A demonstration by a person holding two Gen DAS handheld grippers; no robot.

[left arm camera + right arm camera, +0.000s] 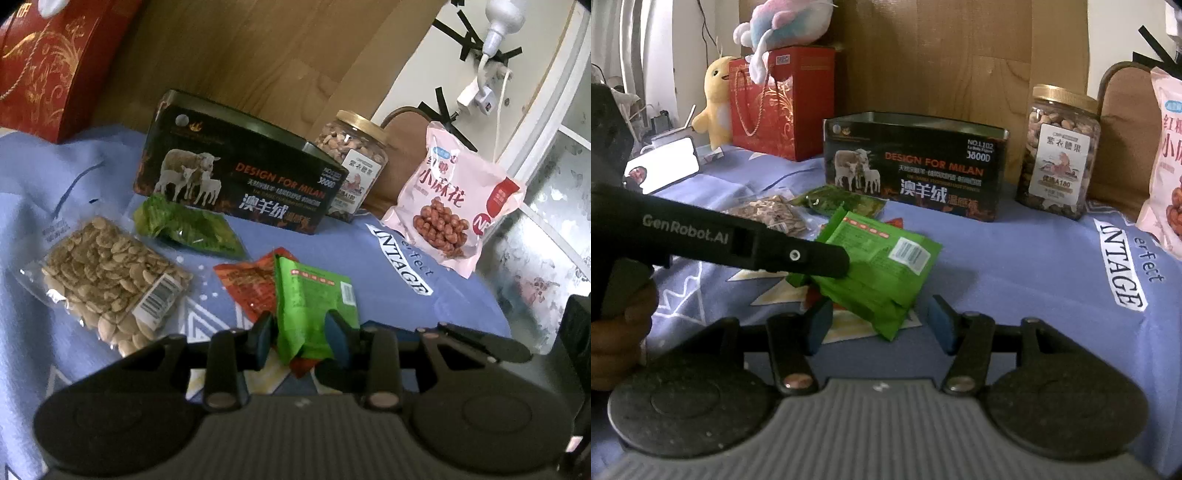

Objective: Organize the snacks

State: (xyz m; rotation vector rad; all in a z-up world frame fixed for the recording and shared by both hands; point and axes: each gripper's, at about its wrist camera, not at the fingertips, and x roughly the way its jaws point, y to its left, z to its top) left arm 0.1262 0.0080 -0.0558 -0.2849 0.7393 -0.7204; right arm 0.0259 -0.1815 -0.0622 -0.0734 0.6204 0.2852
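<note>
A blue printed cloth (369,258) is covering the surface, a wooden panel is rising behind it, and snacks are lying all over. Through the left wrist camera, the left gripper (301,332) is reaching over the green snack packet (314,295); its pads are sitting on either side of the packet's near end and appear to be pinching it, though the exact contact is hard to make out. A red packet (247,284) is lying under the green one, a clear bag of seeds (110,277) is resting to the left, and a darker green packet (188,229) is sitting in front of the black tin (236,166). A nut jar (354,158) and a pink bag (450,199) are standing to the right. Switching to the right wrist camera, the right gripper (879,325) is hovering with its jaws apart, the packet's corner (879,280) lying between them without being squeezed. The left tool is crossing in from the left, its tip resting on that same packet.
</note>
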